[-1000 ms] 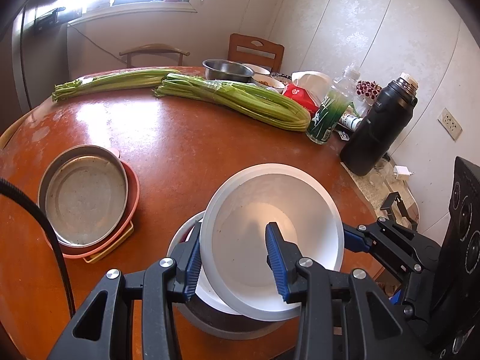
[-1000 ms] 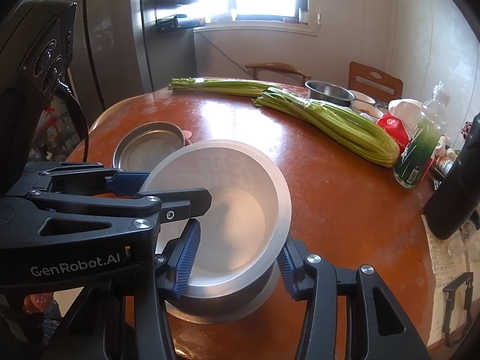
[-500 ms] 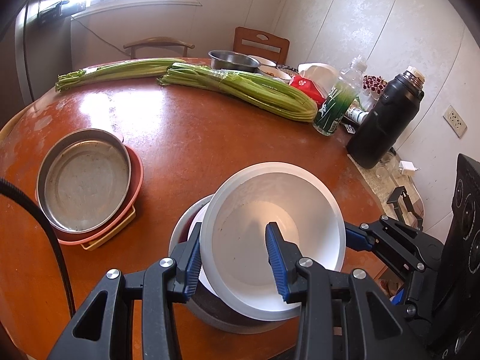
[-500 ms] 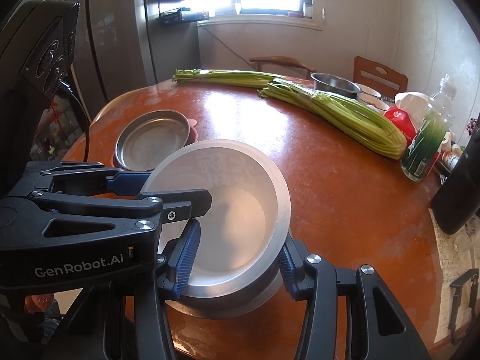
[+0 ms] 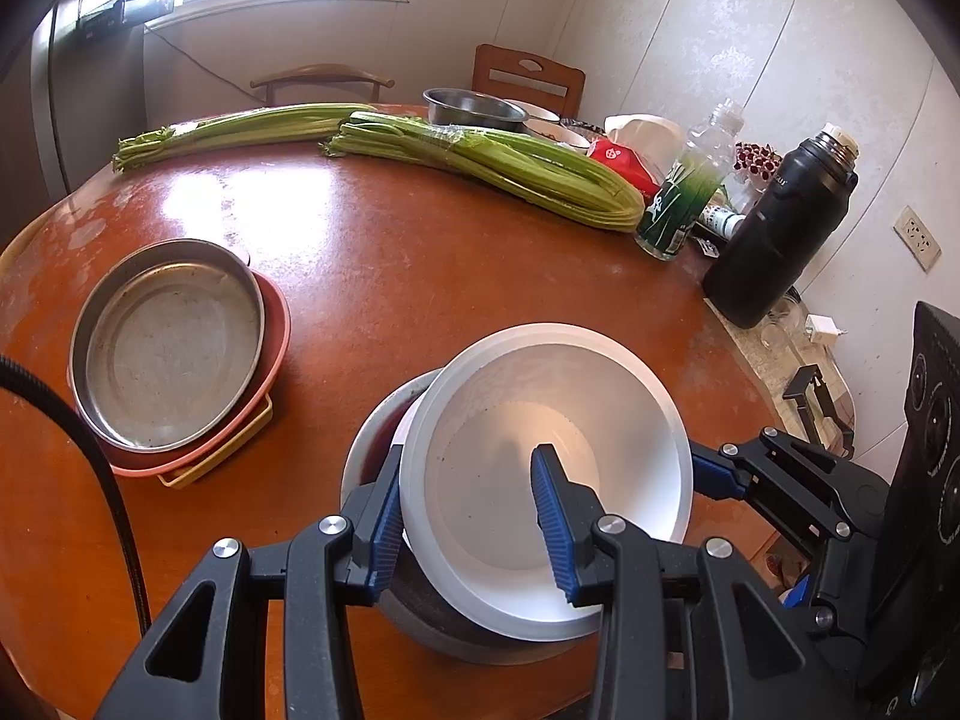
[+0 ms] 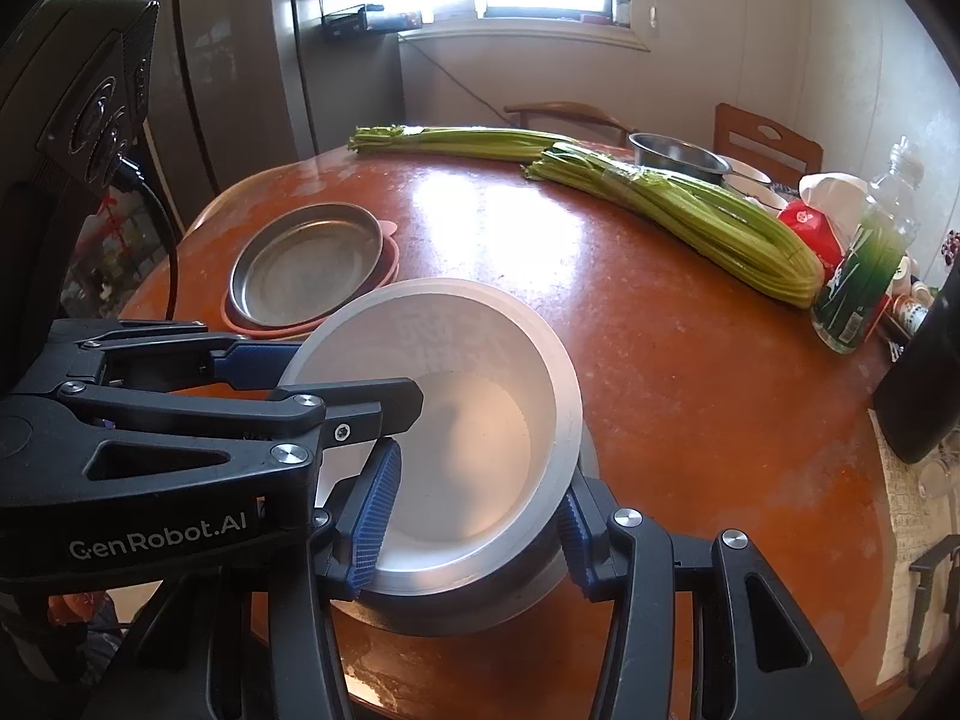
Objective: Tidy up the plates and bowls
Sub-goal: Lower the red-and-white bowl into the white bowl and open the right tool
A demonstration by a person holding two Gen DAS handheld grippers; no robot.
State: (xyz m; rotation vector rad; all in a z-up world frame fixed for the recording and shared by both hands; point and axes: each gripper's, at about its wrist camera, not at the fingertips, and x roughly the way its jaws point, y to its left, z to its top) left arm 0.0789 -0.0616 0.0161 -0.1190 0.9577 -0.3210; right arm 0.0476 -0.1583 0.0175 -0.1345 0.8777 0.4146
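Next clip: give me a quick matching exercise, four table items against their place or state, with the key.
Items:
1. white bowl
2. steel pan
3. celery bundle
4. black flask

Descriptions:
A. lying flat across the far side of the table
B. nested on a pink tray
C. standing upright at the table's right edge
D. tilted over a grey bowl, a gripper clamped on each side of its rim

Pairs: 1-D, 2-B, 3-A, 4-C

Glossy wooden table [image 5: 420, 276], matt white plastic bowl [image 5: 540, 420], dull metal pan [image 5: 168, 342].
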